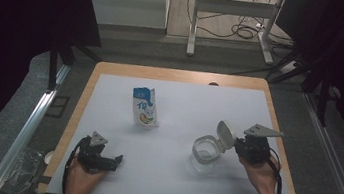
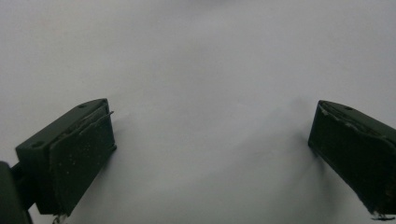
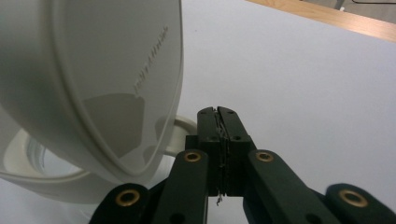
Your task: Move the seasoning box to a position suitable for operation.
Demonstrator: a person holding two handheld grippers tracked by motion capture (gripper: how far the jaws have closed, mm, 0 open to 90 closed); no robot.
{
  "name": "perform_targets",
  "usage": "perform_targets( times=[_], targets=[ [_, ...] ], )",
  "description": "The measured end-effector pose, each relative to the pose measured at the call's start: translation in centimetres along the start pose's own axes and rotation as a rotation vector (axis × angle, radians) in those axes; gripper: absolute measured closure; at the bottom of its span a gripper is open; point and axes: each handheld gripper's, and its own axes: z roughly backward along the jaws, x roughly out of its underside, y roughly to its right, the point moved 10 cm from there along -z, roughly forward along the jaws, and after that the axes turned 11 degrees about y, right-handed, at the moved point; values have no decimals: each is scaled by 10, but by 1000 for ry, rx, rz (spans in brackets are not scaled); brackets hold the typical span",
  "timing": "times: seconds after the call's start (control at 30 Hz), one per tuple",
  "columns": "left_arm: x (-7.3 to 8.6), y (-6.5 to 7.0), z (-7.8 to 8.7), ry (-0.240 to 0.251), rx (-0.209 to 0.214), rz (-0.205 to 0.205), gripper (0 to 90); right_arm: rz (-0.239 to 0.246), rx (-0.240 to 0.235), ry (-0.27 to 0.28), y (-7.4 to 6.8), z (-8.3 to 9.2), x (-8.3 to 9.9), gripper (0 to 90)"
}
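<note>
- Your left claw sits nearest you at the tabletop's near-left edge, low over bare white surface. In the left gripper view its two pads stand spread wide with nothing between them. I read that as a parked hand, kept clear so it cannot bump the work.
- Your right claw is just beyond, on the near-right side. In the right gripper view its jaws are pressed together, pad against pad, with no gap and nothing pinched between them.
- Closed like that, the right claw works as a blunt tip rather than a clamp. It sits right beside the flip lid, which stands tilted upward. Whether the tip actually touches the lid I cannot tell, but the placement suits propping or nudging it open.
- That lid belongs to the clear jar, which stands upright on the tabletop just left of your right claw. Its mouth faces up, so the opening is free for whatever goes in.
- Farther back, left of centre, the small blue and white pouch stands upright, well apart from both claws and from the jar. It looks untouched, waiting within reach of your idle left claw.
</note>
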Motion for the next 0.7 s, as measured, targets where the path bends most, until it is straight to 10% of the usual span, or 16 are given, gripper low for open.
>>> perform_targets(
  times=[0.7],
  targets=[
    [0, 0, 0, -3, 0, 3, 7, -9, 58, -10, 6, 17, 25, 722]
  ],
)
